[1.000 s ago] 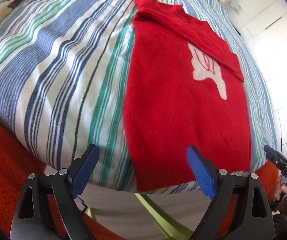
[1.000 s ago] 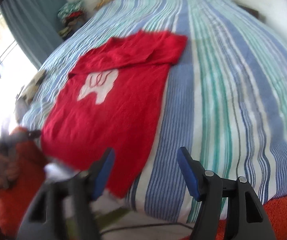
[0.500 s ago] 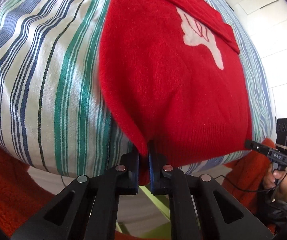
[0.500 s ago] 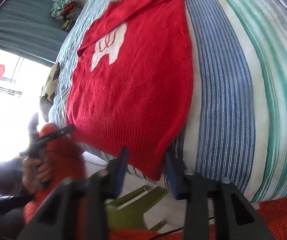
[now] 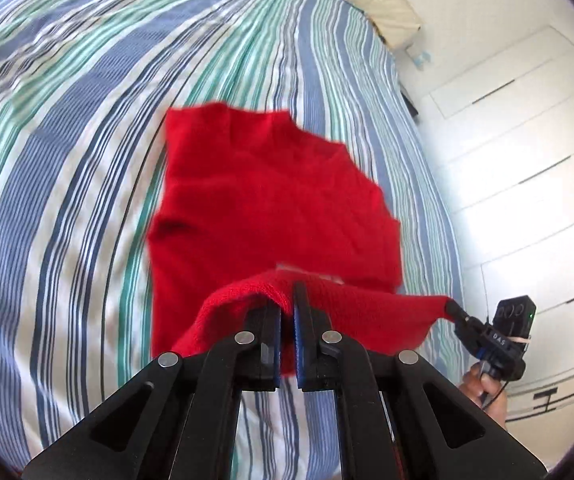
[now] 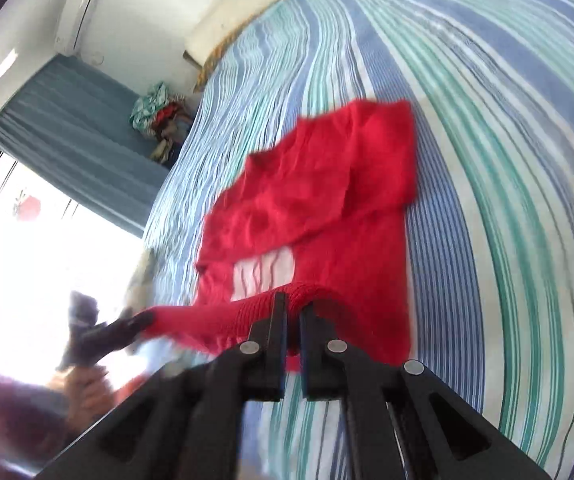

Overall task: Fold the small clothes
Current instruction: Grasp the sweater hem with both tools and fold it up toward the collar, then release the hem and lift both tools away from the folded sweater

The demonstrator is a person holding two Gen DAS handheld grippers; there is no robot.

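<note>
Both tongs, left [image 5: 285,316] and right [image 6: 293,316], are clamped on the red sweater's [image 5: 271,200] hem; they should carry it level toward the collar at frame centre.

The red sweater [image 5: 271,200] is soft, fuzzy knit — matt, with a ribbed hem. The striped bedsheet [image 5: 67,160] is smooth woven cloth. Each claw, left [image 5: 285,312] and right [image 6: 293,312], looks like matt black plastic with shiny metal rivets — blue pads inside.
</note>
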